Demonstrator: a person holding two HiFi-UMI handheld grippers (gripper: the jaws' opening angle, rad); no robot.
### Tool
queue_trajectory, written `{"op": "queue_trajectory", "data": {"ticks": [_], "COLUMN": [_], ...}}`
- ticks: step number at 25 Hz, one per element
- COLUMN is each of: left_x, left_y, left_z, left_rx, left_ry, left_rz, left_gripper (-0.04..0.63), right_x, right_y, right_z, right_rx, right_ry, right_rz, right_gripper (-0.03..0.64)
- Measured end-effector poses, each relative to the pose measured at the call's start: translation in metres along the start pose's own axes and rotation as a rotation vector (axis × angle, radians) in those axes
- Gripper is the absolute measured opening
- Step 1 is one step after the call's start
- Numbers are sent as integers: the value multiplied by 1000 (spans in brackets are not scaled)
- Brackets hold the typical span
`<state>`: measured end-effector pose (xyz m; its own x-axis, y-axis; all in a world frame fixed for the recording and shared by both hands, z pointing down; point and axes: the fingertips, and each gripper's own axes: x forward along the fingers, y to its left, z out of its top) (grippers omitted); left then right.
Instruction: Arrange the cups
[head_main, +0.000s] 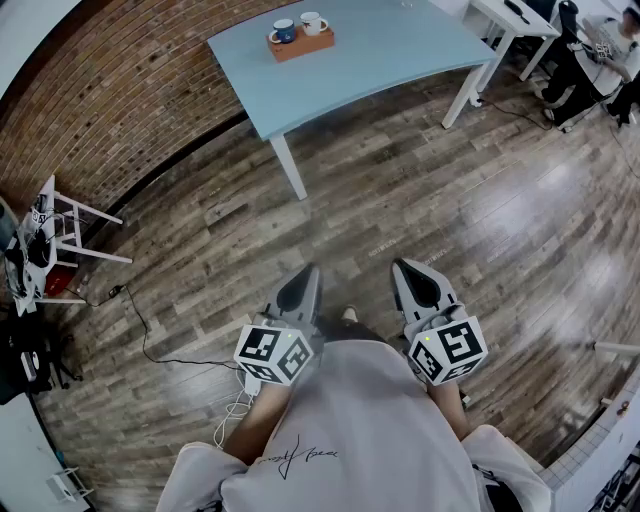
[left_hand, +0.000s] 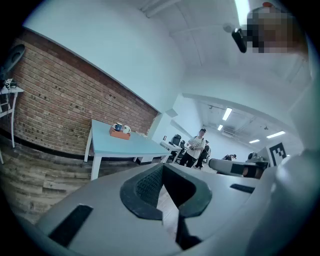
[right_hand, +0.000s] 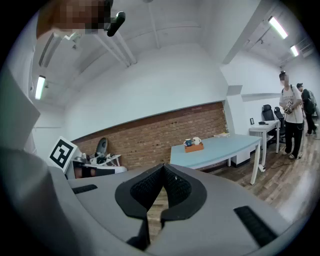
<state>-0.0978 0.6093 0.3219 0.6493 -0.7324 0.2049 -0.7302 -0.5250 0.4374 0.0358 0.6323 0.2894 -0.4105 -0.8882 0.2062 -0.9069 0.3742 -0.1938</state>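
Two cups stand in a small orange-brown tray (head_main: 300, 44) on a light blue table (head_main: 380, 60) far ahead: a blue cup (head_main: 284, 30) on the left and a white cup (head_main: 313, 22) on the right. The same tray (left_hand: 119, 133) shows small in the left gripper view, and the tray (right_hand: 193, 147) in the right gripper view. My left gripper (head_main: 305, 276) and right gripper (head_main: 403, 270) are held side by side over the wooden floor, well short of the table. Both are shut with nothing between the jaws.
A brick wall (head_main: 110, 110) runs behind the table. A white rack with cables (head_main: 45, 250) stands at the left wall. White desks (head_main: 510, 25) and office chairs are at the far right, where a person (right_hand: 291, 117) stands.
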Motion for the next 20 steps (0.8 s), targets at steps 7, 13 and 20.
{"op": "queue_trajectory", "data": {"ticks": [7,13,20], "left_x": [5,13,41], "left_y": [-13,-6,7], "left_z": [-1,5,14], "left_rx": [34,42,159], "left_ry": [23,16,47], "left_rz": [-20,-15,-6], "left_gripper": [8,8,8], "right_x": [-4,4,32], "right_y": [-2,-6,-9], "right_z": [-2,-4,0], "right_rx": [13,25,30], "right_ry": [-7,1,17], "right_rz": [20,33,52], "right_gripper": [20,20,20]}}
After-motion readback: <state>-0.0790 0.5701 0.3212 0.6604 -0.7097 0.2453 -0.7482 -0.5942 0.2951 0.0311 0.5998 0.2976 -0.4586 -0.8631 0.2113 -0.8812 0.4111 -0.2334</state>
